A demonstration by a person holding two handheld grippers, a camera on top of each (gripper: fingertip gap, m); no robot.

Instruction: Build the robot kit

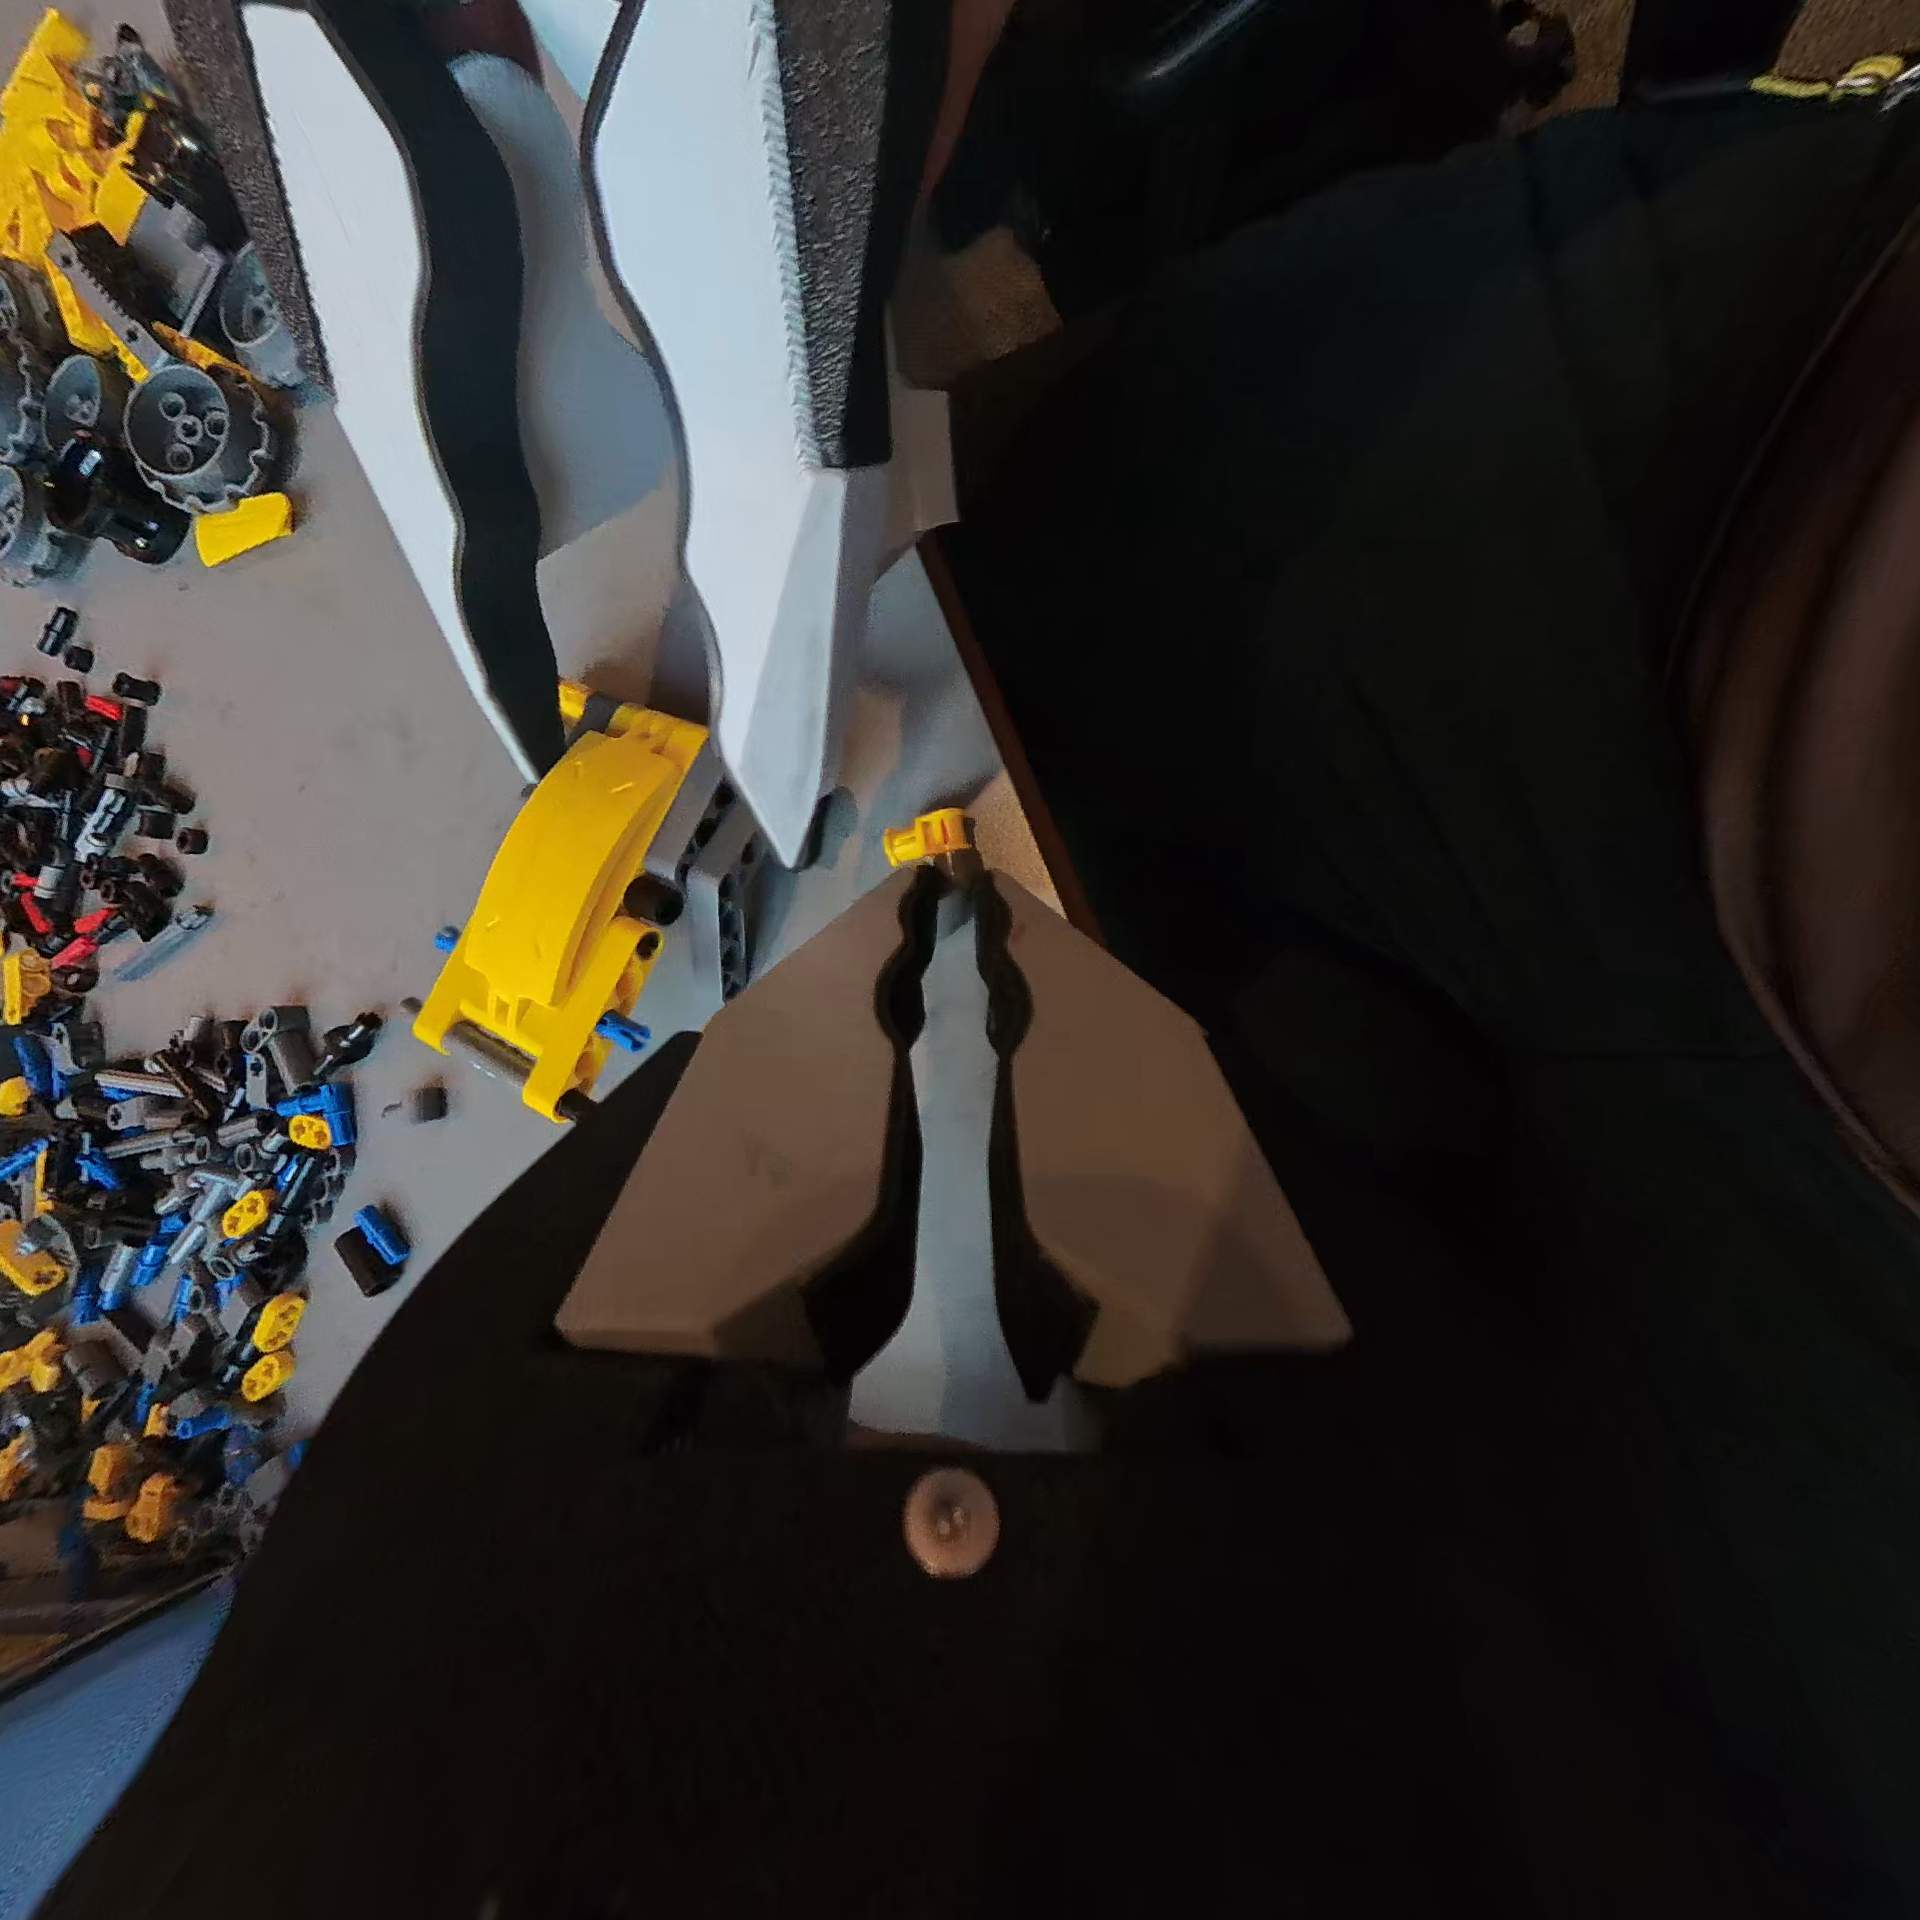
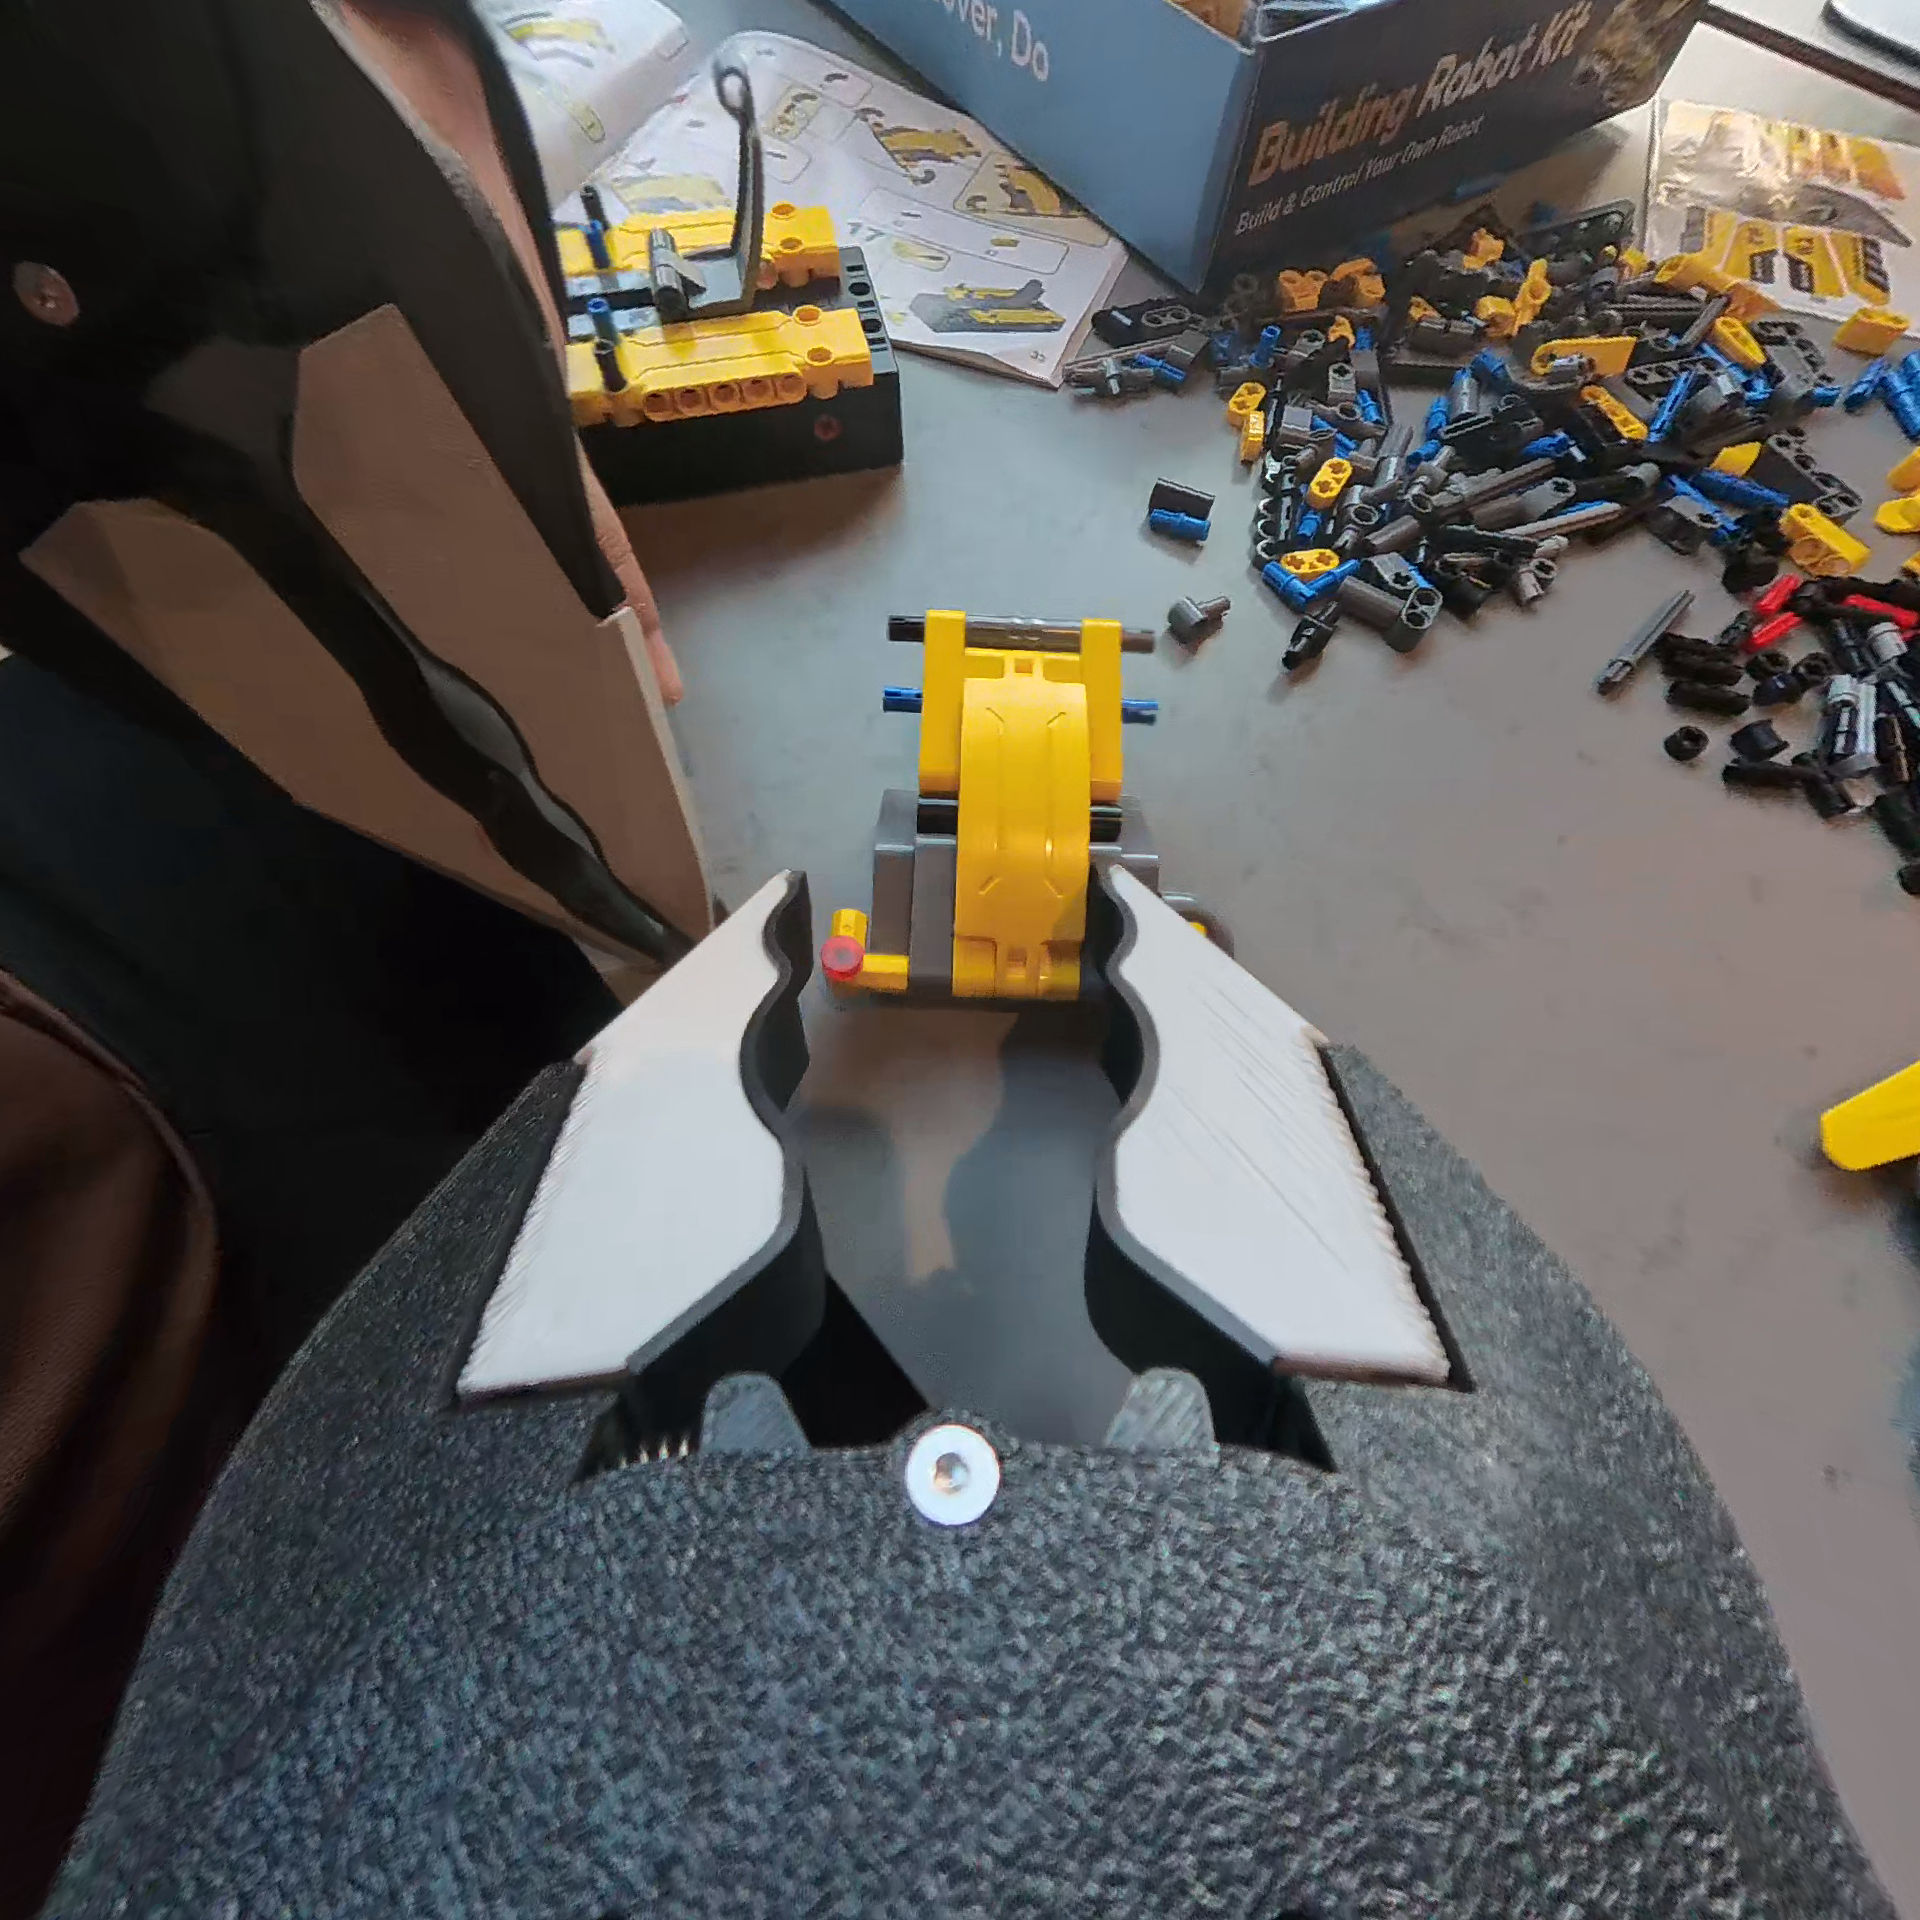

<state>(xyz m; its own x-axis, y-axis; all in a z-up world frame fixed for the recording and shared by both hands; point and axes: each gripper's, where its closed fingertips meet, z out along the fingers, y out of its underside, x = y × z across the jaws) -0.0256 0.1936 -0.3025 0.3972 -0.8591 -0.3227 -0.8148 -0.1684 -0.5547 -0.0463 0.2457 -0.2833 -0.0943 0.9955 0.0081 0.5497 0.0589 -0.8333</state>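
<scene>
Black housing fills the lower half of both wrist views, with the pale fingers reaching up the frame from it.

Largest of the things beyond is the blue box (image 2: 1351,114) at the top of the right wrist view, standing on the grey table (image 2: 1403,1039), with an open instruction booklet (image 2: 935,208) to its left. Below the booklet, upper left of centre, sits a black and yellow block assembly (image 2: 727,364). A loose pile of small parts (image 2: 1558,468), blue, black, grey, yellow and red, spreads across the upper right.

At the centre of that view lies the yellow and grey subassembly (image 2: 1013,842). The right gripper (image 2: 951,904) stands spread apart around its near end, the right-hand fingertip touching the yellow curved panel and the left-hand one just beside a small red stud (image 2: 840,956). The left gripper's body fills the left edge of this frame.

In the left wrist view the left gripper (image 1: 948,878) is nearly closed, pinching a small yellow connector (image 1: 928,834) at its tips, at mid-frame near the table's edge. The same subassembly (image 1: 561,914) lies just left of it, with the right gripper's fingers (image 1: 779,675) coming down from the top. A tracked yellow model (image 1: 114,343) sits at upper left.
</scene>
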